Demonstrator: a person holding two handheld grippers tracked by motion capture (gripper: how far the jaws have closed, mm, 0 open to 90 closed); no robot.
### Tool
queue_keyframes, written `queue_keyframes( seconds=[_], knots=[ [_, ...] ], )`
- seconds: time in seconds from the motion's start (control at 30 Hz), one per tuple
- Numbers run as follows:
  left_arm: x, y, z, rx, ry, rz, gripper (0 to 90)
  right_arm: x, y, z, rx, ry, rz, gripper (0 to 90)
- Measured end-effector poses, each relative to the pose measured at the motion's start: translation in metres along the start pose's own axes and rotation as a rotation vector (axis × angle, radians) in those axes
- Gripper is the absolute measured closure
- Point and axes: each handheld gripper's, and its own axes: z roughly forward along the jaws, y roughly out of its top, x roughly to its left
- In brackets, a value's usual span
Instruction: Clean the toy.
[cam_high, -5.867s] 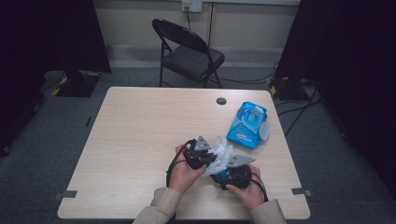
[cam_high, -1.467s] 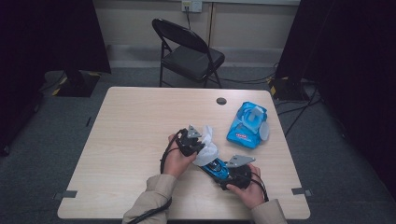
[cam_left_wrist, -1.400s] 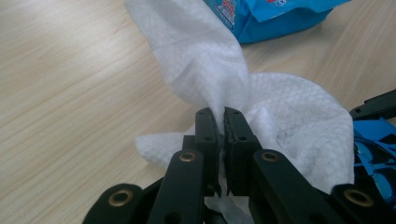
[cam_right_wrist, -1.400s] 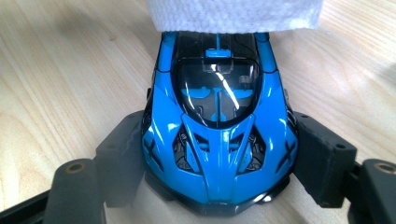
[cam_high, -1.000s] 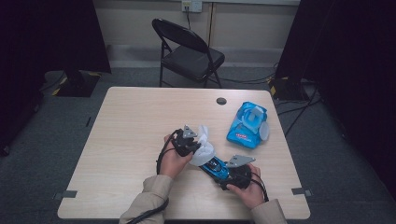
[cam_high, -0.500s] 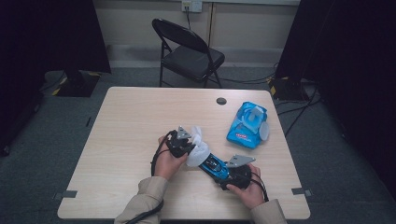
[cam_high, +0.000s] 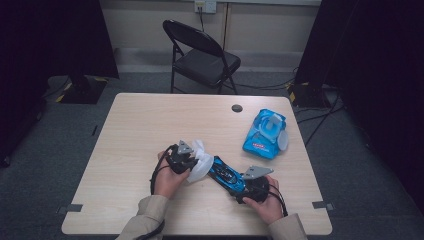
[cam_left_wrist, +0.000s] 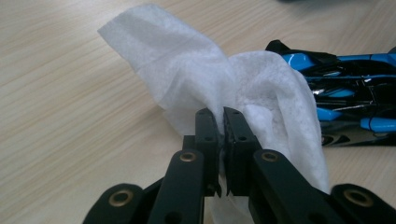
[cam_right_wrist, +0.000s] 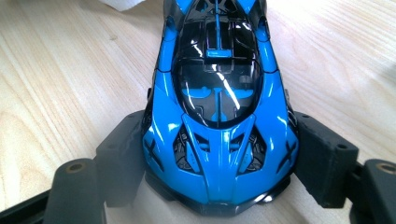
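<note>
Toy car (cam_high: 226, 173) tail under wipe (cam_high: 199, 162), nose between right tongs (cam_high: 243, 187).

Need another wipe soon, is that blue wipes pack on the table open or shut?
Open: the wipes pack has its round lid flipped out to the side.

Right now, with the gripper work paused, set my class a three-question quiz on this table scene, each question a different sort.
1. True or false: the left gripper is shut on the white wipe.
2. What does the right gripper hold?
A. wipes packet
B. blue toy car
C. cloth
3. Name the blue thing lying alone toward the table's far right.

Key:
1. True.
2. B, the blue toy car.
3. The wipes packet.
</note>
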Motion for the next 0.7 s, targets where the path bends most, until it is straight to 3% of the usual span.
queue_keyframes(
  seconds=[0.4, 0.53, 0.7],
  knots=[
    [0.010, -0.014, -0.023, -0.019, 0.007, -0.025, 86.0, -0.002, -0.001, -0.001, -0.002, 0.018, 0.011, 24.4],
    [0.010, -0.014, -0.028, -0.031, 0.006, -0.028, 85.9, -0.002, -0.002, -0.004, -0.005, 0.001, -0.021, 19.1],
    [0.009, -0.013, -0.033, -0.038, 0.004, -0.017, 85.9, -0.002, 0.006, -0.018, -0.034, -0.012, -0.059, 18.7]
  ],
)
